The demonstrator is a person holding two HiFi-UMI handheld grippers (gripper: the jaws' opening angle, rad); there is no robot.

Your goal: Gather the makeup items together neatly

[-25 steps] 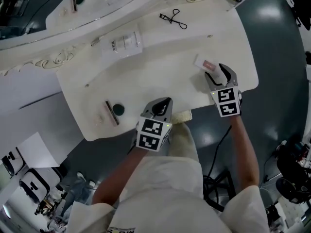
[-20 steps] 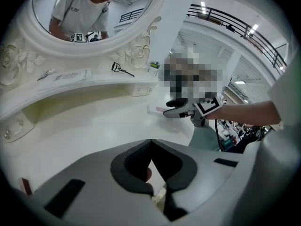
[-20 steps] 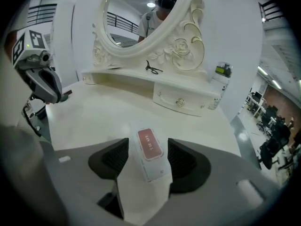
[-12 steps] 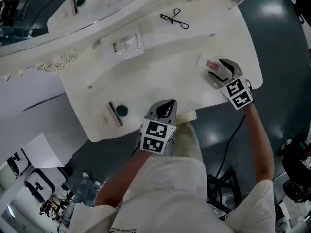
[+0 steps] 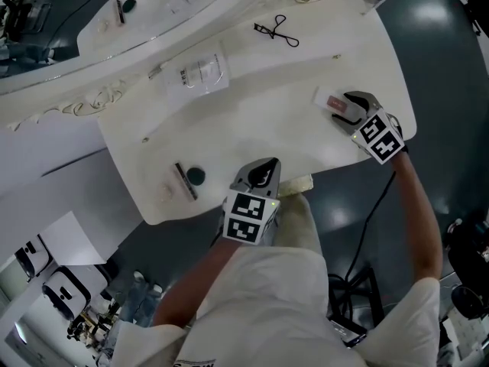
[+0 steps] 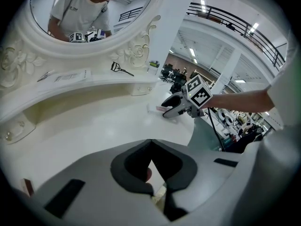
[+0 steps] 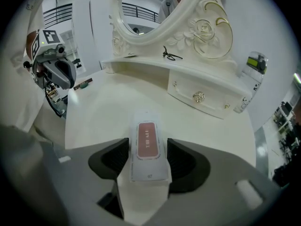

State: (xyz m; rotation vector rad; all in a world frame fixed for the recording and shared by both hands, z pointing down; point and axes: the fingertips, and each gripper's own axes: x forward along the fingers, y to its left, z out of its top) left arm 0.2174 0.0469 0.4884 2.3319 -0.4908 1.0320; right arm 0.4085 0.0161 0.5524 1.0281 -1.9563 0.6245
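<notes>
Shirt (image 5: 279,304): the person is wearing a loose white short-sleeved shirt, with a little dark lettering showing at its lower edge.
Sleeves (image 5: 416,316): they are hanging wide and ending above the elbows.
Left tongs (image 5: 267,163): a smooth grey shell is tapering to a rounded point, with black pads lining the inside.
Right tongs (image 5: 350,100): the same grey shell is showing a black lining.
Left marker cube (image 5: 247,216): white faces are carrying black square markers.
Right marker cube (image 5: 380,137): it is bearing the same black-on-white squares.
Cable (image 5: 367,220): a thin black cable is hanging below the right tongs.
</notes>
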